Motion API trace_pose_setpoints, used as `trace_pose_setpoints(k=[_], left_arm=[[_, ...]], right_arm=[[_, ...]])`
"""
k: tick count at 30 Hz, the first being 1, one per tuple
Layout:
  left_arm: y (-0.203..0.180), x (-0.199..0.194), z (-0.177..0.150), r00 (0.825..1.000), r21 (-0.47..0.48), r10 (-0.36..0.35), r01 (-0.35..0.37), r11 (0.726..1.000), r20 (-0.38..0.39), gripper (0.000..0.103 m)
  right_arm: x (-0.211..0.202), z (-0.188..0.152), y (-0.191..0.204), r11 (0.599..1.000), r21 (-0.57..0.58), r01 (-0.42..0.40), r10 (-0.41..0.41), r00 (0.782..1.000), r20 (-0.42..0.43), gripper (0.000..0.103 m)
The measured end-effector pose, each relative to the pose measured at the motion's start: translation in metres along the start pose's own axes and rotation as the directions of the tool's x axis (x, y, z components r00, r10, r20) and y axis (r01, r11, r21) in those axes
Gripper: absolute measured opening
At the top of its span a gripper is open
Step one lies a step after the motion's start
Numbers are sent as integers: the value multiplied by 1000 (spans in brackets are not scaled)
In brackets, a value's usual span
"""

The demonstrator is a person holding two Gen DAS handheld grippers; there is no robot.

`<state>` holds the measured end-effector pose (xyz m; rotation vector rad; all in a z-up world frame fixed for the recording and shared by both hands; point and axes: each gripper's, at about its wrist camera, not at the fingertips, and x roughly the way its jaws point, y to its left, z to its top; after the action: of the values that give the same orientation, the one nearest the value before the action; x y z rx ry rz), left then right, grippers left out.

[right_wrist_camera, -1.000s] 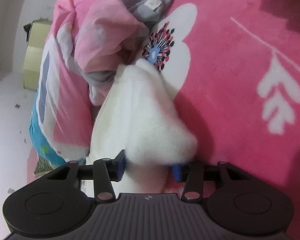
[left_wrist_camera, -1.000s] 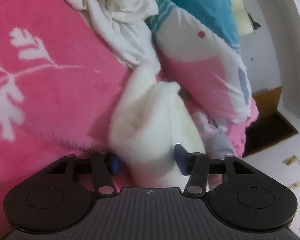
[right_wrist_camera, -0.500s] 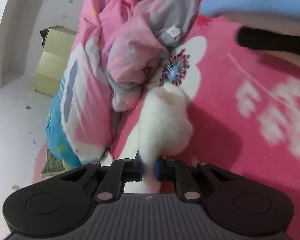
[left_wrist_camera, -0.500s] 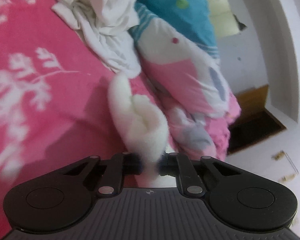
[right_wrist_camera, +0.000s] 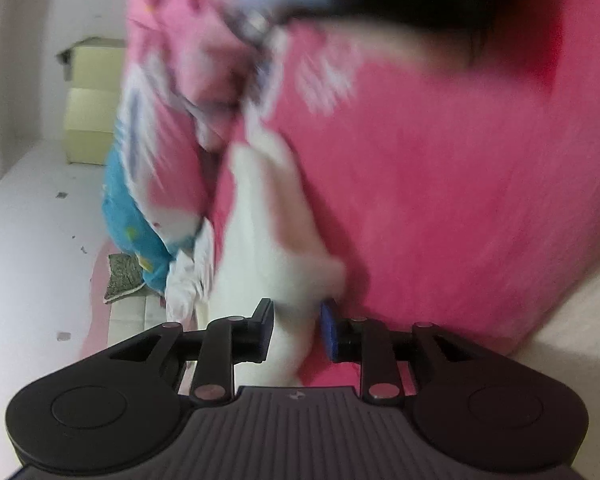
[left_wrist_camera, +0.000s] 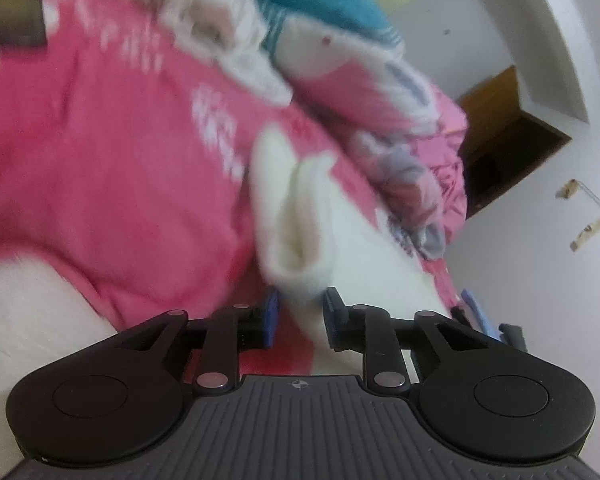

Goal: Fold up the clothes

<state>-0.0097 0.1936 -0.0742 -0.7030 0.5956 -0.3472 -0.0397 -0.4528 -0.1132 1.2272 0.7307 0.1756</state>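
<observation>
A bed covered by a fuzzy pink blanket with white leaf prints (left_wrist_camera: 100, 184) fills the left and centre of the left wrist frame, blurred. On it, centre frame, lies a fluffy white garment (left_wrist_camera: 292, 216). Toward the upper middle sits a crumpled white cloth (left_wrist_camera: 220, 28), and at upper right a bunched quilt of pink, white and teal (left_wrist_camera: 364, 80). In the right wrist frame the blanket (right_wrist_camera: 440, 184) fills the right, the quilt (right_wrist_camera: 156, 128) the left.

Each tool, left (left_wrist_camera: 298, 316) and right (right_wrist_camera: 296, 330), has a ribbed grey body, two round black side housings, black linkage arms with silver pivot screws, and blue finger pads (left_wrist_camera: 271, 312).
</observation>
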Motion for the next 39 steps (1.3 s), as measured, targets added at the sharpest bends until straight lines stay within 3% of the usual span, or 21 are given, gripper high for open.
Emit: trace_pose_setpoints(k=[3, 5, 8, 11, 15, 19, 23, 25, 27, 30, 33, 39], left_arm=[[-15, -7, 24, 997, 111, 45, -53, 992, 67, 34], [-26, 6, 42, 996, 167, 38, -52, 985, 85, 35], [-48, 53, 68, 996, 258, 72, -81, 963, 44, 37], [-67, 103, 83, 994, 359, 112, -101, 928, -8, 40], [-78, 170, 98, 987, 433, 125, -68, 899, -105, 44], [-73, 214, 102, 968, 479, 200, -105, 871, -150, 44], [-62, 230, 101, 962, 474, 205, -98, 875, -179, 42], [-55, 233, 101, 963, 456, 198, -95, 885, -183, 28], [-48, 231, 101, 968, 420, 171, -79, 904, -185, 17], [-39, 227, 103, 975, 365, 129, -55, 929, -181, 12], [-32, 223, 104, 980, 311, 91, -31, 950, -179, 11], [-18, 224, 106, 979, 225, 48, -3, 974, -197, 11]], right_arm=[[-26, 7, 30, 985, -163, 52, -34, 994, 108, 29], [-4, 12, 54, 959, -271, 87, -57, 991, 117, 29], [29, 20, 90, 894, -426, 137, -88, 987, 132, 29], [63, 28, 126, 802, -568, 183, -117, 981, 152, 29], [116, 28, 157, 628, -748, 215, -166, 976, 141, 29], [172, 24, 181, 414, -885, 214, -230, 965, 126, 28], [211, 8, 194, 222, -973, 66, -247, 969, 10, 28], [230, -4, 198, 133, -991, -17, -240, 970, -49, 28], [250, -15, 203, 69, -994, -86, -244, 964, -101, 28], [280, -29, 209, 6, -983, -181, -267, 948, -176, 28], [306, -40, 214, -19, -965, -261, -296, 923, -244, 28], [327, -48, 211, -20, -953, -302, -360, 891, -275, 28]])
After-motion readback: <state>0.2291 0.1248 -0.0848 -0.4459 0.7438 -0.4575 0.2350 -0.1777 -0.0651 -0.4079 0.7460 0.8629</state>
